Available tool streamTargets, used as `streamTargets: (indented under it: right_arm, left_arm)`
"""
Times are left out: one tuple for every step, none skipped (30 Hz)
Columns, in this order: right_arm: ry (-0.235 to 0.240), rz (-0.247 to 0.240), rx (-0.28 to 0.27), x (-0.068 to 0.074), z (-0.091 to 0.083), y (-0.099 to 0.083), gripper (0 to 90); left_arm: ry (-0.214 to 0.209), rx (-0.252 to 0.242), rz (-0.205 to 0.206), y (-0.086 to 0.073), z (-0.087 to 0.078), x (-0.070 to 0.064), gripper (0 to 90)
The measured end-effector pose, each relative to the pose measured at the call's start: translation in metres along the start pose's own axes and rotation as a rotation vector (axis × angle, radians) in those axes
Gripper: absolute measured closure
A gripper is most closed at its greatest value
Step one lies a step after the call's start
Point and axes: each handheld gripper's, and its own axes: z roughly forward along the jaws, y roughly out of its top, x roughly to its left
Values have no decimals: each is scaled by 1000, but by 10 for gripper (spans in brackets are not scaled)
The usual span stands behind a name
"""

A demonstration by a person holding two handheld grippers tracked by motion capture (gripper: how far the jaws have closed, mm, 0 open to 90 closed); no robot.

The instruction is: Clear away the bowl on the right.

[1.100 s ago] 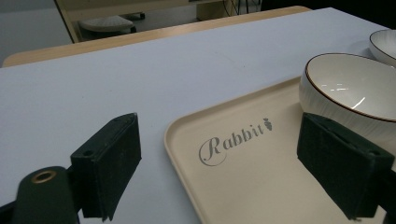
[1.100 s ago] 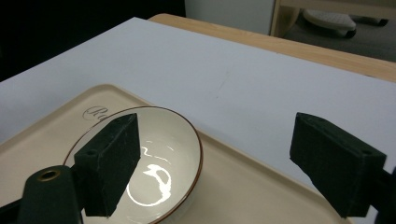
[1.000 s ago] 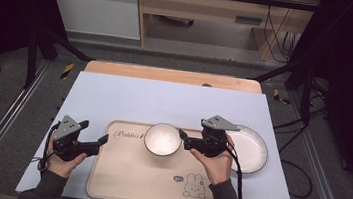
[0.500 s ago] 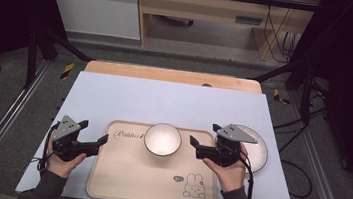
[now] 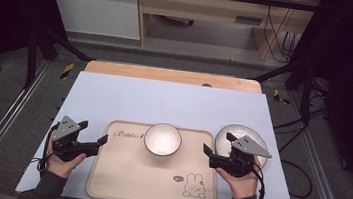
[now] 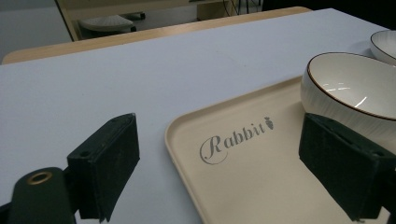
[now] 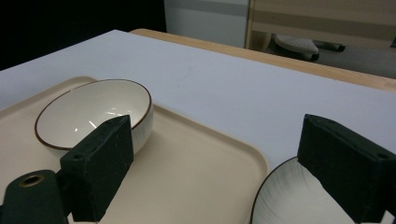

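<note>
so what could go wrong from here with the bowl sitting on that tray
The bowl sits at the far edge of the tray, not its middle; lifting the tray unevenly could slide or tip it off. The open left gripper straddles the tray's corner, where a pinch may slip. The open right gripper hovers beside the plate and could knock it.

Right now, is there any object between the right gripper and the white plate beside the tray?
Nothing visible blocks it. The right gripper is open at the tray edge, and the plate lies just below its jaws. The bowl sits apart on the tray.
</note>
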Motion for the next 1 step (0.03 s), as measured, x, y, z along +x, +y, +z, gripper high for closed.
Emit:
streamTargets:
  right_arm:
    - [-4,-4,0,-1,0,0,106]
  left_arm:
    - [0,0,1,0,0,0,120]
